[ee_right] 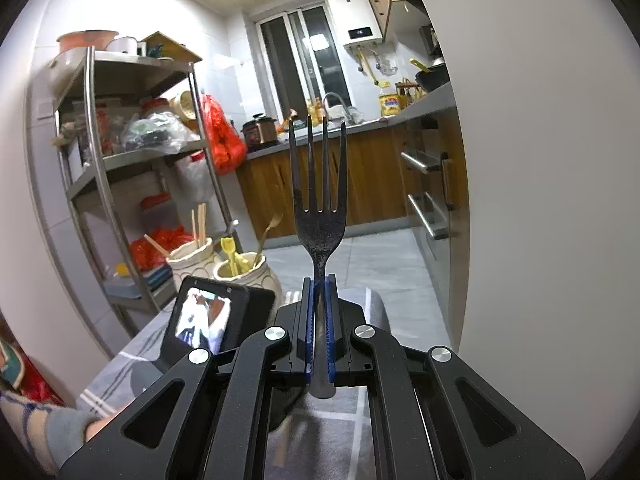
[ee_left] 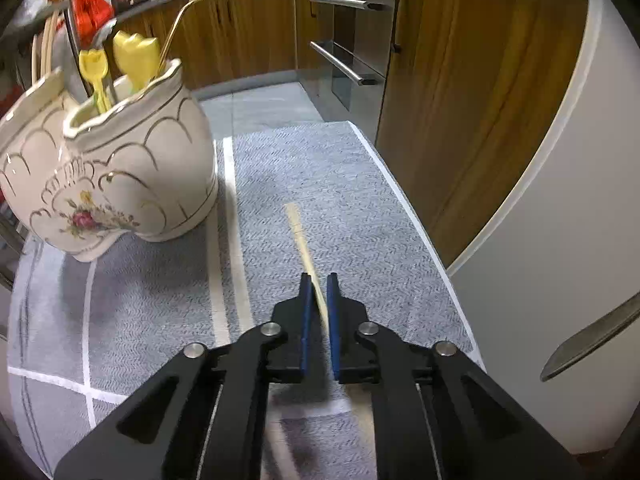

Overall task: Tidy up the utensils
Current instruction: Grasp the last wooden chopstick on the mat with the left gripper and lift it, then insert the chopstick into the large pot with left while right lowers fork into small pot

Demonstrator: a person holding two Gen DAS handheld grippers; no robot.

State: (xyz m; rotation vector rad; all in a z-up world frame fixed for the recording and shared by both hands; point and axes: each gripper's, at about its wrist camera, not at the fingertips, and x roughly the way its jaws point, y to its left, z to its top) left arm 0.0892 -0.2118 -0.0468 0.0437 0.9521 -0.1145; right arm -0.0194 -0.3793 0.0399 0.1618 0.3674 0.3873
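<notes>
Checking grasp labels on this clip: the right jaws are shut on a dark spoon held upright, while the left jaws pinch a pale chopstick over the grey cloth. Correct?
Not quite. The right gripper holds a dark fork, four tines up, as the right wrist view shows. The rest stands: the left gripper pinches a pale chopstick over the grey cloth.

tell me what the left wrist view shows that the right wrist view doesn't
Only the left wrist view shows the left gripper shut on a pale chopstick over the grey cloth, plus the rose painted on the holder.

Only the right wrist view shows the right gripper shut on a dark fork, tines up, the metal shelf and the window.

Both show the cream holder with yellow utensils and the wooden cabinets.
</notes>
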